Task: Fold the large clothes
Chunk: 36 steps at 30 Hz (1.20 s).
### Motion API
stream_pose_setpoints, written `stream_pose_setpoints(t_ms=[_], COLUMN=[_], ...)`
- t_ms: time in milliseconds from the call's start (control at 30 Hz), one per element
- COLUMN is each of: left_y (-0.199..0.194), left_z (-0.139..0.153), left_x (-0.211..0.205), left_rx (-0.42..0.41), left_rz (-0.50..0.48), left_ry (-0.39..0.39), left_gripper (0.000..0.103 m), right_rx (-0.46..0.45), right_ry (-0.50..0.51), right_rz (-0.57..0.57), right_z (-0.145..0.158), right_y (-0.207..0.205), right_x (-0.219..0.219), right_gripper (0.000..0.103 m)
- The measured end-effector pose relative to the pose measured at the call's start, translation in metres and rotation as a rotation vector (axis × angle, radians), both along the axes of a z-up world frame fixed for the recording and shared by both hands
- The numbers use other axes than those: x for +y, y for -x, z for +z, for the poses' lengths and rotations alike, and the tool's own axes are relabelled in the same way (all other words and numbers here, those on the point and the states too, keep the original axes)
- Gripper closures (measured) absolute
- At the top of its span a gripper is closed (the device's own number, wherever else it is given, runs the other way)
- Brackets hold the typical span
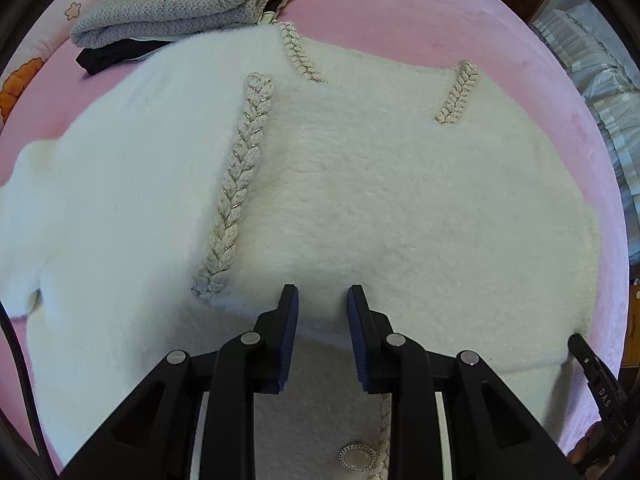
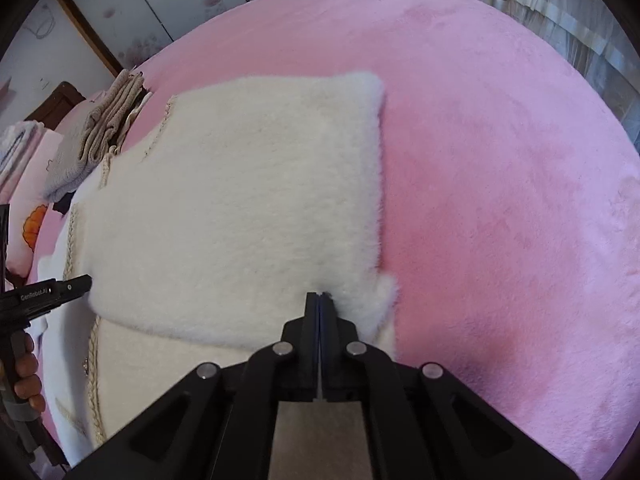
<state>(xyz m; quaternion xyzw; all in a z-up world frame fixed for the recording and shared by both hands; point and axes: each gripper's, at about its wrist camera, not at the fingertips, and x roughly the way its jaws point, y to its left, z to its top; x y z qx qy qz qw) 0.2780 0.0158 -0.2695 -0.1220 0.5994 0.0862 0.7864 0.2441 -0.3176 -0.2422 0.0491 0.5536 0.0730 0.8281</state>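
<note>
The fluffy white cardigan (image 2: 240, 208) lies flat on the pink bed (image 2: 500, 200), one flap folded over. The right gripper (image 2: 321, 294) is pinched shut at the flap's near corner (fabric inside? I cannot tell). The left gripper (image 1: 322, 292) sits partly open over the same near edge, farther left.

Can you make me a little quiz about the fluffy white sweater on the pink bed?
1. True or false: the right gripper is shut at the edge of the white sweater.
2. What colour is the blanket under the sweater? A) blue B) pink C) green
3. Fill in: beside the sweater's far end lies a pile of folded ____.

Key: 1. True. 2. B. 3. clothes.
</note>
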Motion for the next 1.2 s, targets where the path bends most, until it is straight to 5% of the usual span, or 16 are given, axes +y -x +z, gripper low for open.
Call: stream_pose_setpoints(t_ms=[167, 367, 633, 967, 1067, 1133, 1200], left_y=[-0.001, 0.006, 0.045, 0.105, 0.12, 0.128, 0.136], left_z=[0.021, 0.079, 0.162, 0.241, 0.257, 0.266, 0.274], left_x=[-0.014, -0.03, -0.062, -0.094, -0.098, -0.098, -0.097], left_rx=[0.026, -0.041, -0.131, -0.218, -0.239, -0.237, -0.239], left_rz=[0.013, 0.04, 0.057, 0.076, 0.06, 0.041, 0.032], left_ry=[-0.014, -0.04, -0.025, -0.035, -0.042, -0.019, -0.024], left_gripper=[0.076, 0.045, 0.044, 0.043, 0.043, 0.043, 0.043], right_rx=[0.019, 0.036, 0.073, 0.07, 0.049, 0.02, -0.008], right_ry=[-0.002, -0.007, -0.075, -0.122, -0.123, -0.127, -0.134], right_rz=[0.044, 0.099, 0.127, 0.295, 0.34, 0.361, 0.394], right_z=[0.02, 0.056, 0.11, 0.162, 0.177, 0.188, 0.201], right_y=[0.003, 0.011, 0.017, 0.031, 0.038, 0.044, 0.05], right_x=[-0.001, -0.004, -0.01, 0.017, 0.029, 0.036, 0.046], right_gripper=[0.103, 0.103, 0.1, 0.1, 0.08, 0.054, 0.05])
